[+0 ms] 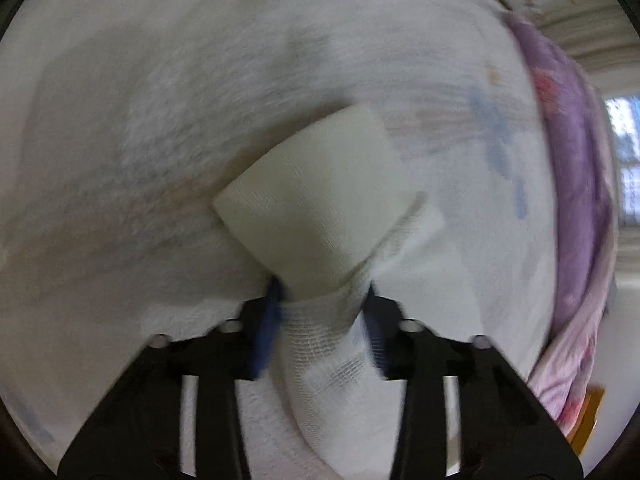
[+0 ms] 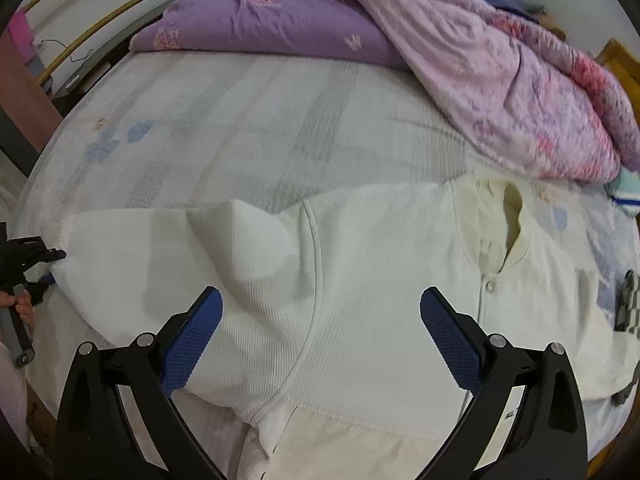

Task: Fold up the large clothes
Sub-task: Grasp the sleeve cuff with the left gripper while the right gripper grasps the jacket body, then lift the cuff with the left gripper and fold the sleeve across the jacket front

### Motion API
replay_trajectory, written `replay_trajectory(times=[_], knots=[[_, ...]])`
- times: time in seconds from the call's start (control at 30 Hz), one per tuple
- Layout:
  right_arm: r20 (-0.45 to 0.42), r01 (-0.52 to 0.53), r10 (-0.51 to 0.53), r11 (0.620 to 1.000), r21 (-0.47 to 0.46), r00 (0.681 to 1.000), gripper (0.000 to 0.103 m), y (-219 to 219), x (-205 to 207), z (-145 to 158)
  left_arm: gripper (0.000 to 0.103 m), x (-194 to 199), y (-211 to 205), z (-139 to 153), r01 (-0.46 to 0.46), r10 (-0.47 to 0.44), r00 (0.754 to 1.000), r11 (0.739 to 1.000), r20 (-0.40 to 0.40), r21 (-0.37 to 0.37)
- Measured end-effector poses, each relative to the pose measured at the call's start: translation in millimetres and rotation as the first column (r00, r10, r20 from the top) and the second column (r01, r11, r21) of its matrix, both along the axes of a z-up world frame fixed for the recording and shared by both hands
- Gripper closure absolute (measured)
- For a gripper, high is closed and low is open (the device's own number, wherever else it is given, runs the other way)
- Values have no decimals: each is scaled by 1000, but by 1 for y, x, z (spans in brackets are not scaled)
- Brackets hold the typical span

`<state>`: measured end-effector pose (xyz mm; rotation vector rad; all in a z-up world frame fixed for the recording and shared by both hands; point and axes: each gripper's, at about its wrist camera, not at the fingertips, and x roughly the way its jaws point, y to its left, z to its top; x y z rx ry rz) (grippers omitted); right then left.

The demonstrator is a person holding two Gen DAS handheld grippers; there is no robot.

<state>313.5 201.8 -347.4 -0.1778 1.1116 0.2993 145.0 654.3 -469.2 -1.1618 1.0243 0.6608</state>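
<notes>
Now the left hand-held gripper is clenched on the cuff end of the white jacket's sleeve, fabric bunched between its blue pads, out at the left edge of the bed. Over the jacket's chest the right hand-held gripper hangs released, jaws wide. A purple quilt lies heaped beyond the jacket

Your left wrist view looks steeply down, close on the white garment; your right sits higher, facing across the bed — both share that garment.
</notes>
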Motion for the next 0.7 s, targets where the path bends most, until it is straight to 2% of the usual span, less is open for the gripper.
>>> replay_trajectory(times=[0.03,0.1,0.13,0.17,0.2,0.23,0.3,0.33,0.43,0.53,0.6,0.7], knots=[[-12,1,-1,1000,13,1000,9,-1,0,-3,76,4,-1,7,24,-24,1000,999,9,30],[-36,-4,6,999,36,999,19,-4,2,-9,79,14,-5,22,71,-71,997,992,-1,101],[-56,-7,10,999,45,998,28,-5,3,-14,79,20,-9,34,106,-105,994,983,-14,153],[-75,-8,13,998,59,997,42,-7,5,-19,80,24,-12,44,134,-132,991,972,-24,193],[-90,-9,16,997,75,996,49,-8,5,-23,80,32,-20,62,186,-180,982,945,-47,269],[-114,-8,20,995,98,993,63,-11,6,-29,80,36,-29,76,216,-207,976,922,-63,320],[-163,-15,37,991,134,986,82,-15,7,-41,80,39,-45,104,256,-249,966,874,-71,414],[-183,-23,51,989,149,982,99,-16,8,-46,80,42,-55,120,273,-265,961,843,-83,464],[-230,-26,68,984,178,971,102,-26,7,-66,80,42,-78,159,294,-282,953,772,-111,563],[-294,1,54,983,183,954,103,-36,8,-96,80,38,-100,193,284,-276,955,741,-110,608],[-334,30,49,973,228,941,103,-39,10,-113,80,44,-121,212,281,-287,953,715,-98,639],[-356,49,47,965,258,933,103,-39,11,-131,79,49,-160,241,306,-318,941,656,-115,690]])
